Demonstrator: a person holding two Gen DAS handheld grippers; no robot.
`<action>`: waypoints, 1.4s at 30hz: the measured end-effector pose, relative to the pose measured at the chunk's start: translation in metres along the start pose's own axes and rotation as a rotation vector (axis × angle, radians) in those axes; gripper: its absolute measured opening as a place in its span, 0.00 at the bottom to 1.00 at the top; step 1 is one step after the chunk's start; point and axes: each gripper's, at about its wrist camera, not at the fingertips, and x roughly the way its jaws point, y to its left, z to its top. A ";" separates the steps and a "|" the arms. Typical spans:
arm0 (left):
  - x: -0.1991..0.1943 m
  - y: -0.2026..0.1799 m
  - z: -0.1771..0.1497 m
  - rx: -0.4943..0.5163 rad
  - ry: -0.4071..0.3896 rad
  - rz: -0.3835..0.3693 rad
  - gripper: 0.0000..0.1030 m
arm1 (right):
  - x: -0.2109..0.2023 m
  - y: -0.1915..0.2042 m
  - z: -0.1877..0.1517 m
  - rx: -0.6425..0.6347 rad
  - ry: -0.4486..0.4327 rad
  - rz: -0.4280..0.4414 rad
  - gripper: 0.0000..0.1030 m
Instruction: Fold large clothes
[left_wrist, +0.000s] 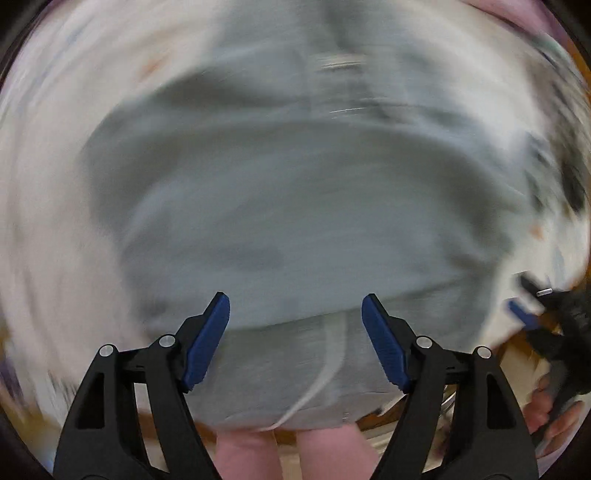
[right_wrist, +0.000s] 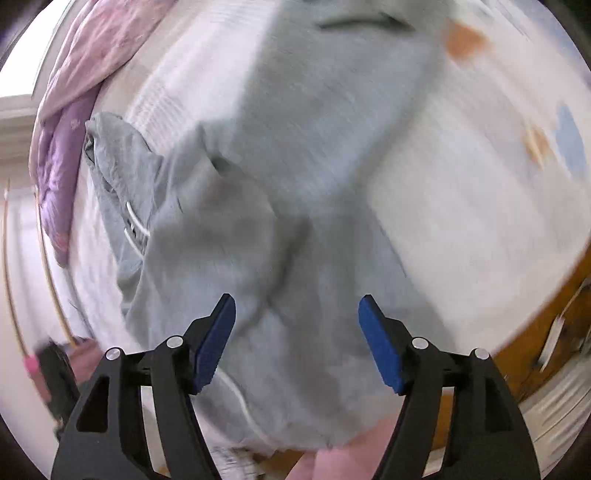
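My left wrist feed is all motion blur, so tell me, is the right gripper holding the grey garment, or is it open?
Observer: The right gripper is open, with its fingers apart over the grey garment and nothing between them.
Operator: Is the garment lying flat?
Observer: No. One part is bunched up at the left, and a white drawstring loops out of it.
Operator: Is anything else on the bed?
Observer: A purple quilt is heaped along the far left, beside the white sheet.
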 end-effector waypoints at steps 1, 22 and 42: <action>0.005 0.017 -0.002 -0.060 0.014 -0.015 0.73 | 0.001 -0.005 0.007 -0.011 -0.005 -0.004 0.67; 0.006 0.204 -0.036 -0.780 -0.130 -0.207 0.08 | 0.041 0.053 0.019 -0.150 0.074 -0.057 0.09; -0.016 0.146 0.049 -0.231 -0.138 0.015 0.22 | 0.075 0.128 0.001 -0.571 0.024 -0.215 0.17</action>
